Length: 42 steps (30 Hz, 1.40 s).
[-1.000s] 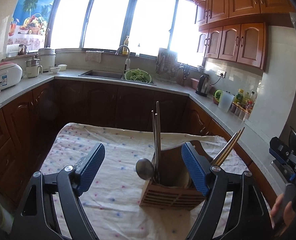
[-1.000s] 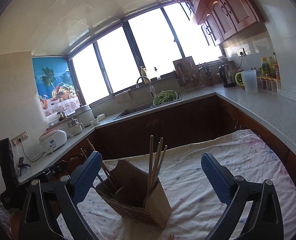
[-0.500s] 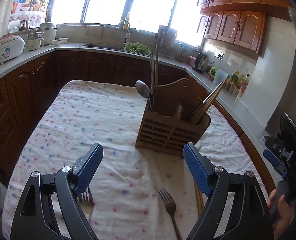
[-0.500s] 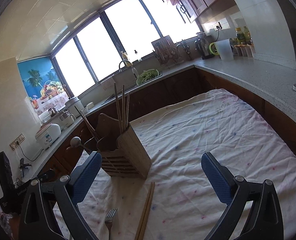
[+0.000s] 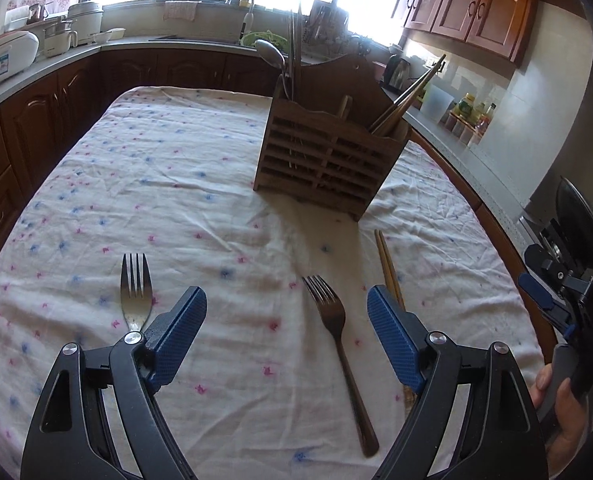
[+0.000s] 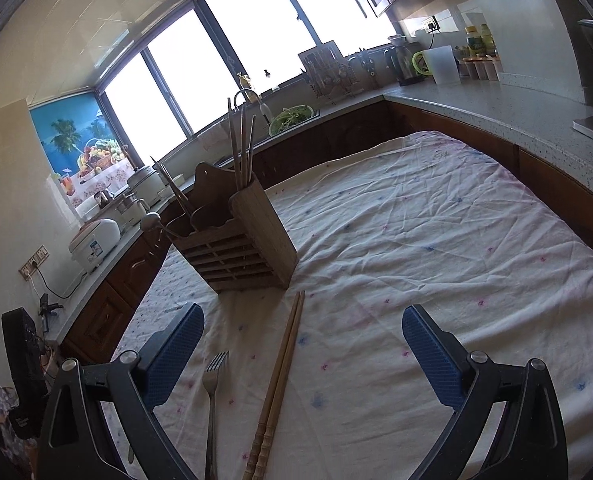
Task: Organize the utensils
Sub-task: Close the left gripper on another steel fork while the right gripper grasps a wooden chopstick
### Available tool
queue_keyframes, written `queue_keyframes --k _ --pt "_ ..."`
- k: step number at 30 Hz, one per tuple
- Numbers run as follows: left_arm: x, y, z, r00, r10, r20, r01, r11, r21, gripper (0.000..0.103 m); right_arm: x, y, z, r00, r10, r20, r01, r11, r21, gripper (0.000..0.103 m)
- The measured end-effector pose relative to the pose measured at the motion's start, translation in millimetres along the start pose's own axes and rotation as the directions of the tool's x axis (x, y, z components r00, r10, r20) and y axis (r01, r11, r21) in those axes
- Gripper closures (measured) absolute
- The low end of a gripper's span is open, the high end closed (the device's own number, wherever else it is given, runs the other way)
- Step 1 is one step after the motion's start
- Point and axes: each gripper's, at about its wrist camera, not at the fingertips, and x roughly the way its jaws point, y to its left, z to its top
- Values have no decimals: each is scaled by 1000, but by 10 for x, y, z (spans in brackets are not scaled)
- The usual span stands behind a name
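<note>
Left wrist view: left tool (image 5: 286,334) spread wide and empty above the cloth-covered worktop (image 5: 176,184). One fork (image 5: 338,330) lies between its fingers, another fork (image 5: 135,292) just left, chopsticks (image 5: 388,268) right. Beyond stands the holder (image 5: 324,162) with spoon (image 5: 270,54) and chopsticks. Right tool (image 6: 302,354) likewise wide, empty, over the loose chopsticks (image 6: 282,376).

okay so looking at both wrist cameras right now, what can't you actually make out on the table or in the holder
- Left fork: its handle is hidden behind the left claw in the left wrist view.
- Loose chopsticks: their butt ends are cut off by the bottom edge of the right wrist view.
- Wooden holder: the lower parts of the utensils inside are hidden by its slatted front wall.
- Right claw: only a side sliver shows in the left wrist view.
</note>
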Motion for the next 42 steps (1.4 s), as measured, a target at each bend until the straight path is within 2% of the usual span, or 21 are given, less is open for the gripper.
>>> queue_keyframes --k 2,6,7,9,11,17,22,27,33,37,40,42 --pt "60 -27 -44 1000 -2 -24 2 1000 7 19 50 33 -23 1000 -7 -18 7 1000 -19 12" --pt "174 -91 -99 998 -9 -61 11 1000 28 19 230 69 -53 996 -9 -88 6 999 -31 44" --pt "200 -110 -104 998 -13 -69 15 999 35 20 287 69 -59 994 -8 -107 5 999 -32 48" --pt "257 -140 -105 996 -18 -83 22 999 45 24 409 78 -82 989 -3 -147 -2 999 -34 66" --pt "329 -172 -102 994 -23 -103 29 998 54 29 534 96 -98 983 -6 -183 -2 999 -43 74" --pt "564 -247 -72 987 -30 -157 40 997 67 41 915 143 -88 963 -14 -270 -4 998 -67 78" --pt "735 -268 -71 980 -29 -196 44 997 70 59 1224 210 -72 945 -49 -325 13 993 -114 82" --pt "772 -272 -57 981 -37 -192 54 995 84 61 1480 206 -94 924 -105 -368 48 986 -162 90" --pt "817 -263 -21 982 -44 -186 61 994 89 62 1592 228 -49 921 -133 -365 65 979 -193 95" --pt "844 -265 0 982 -46 -184 63 994 91 63 1647 233 -21 920 -136 -367 64 977 -201 95" --pt "859 -264 7 982 -51 -180 68 994 88 71 1679 246 -7 920 -141 -366 63 974 -217 95" --pt "860 -266 8 982 -60 -178 76 994 83 73 1676 285 -11 921 -156 -357 67 966 -248 94"
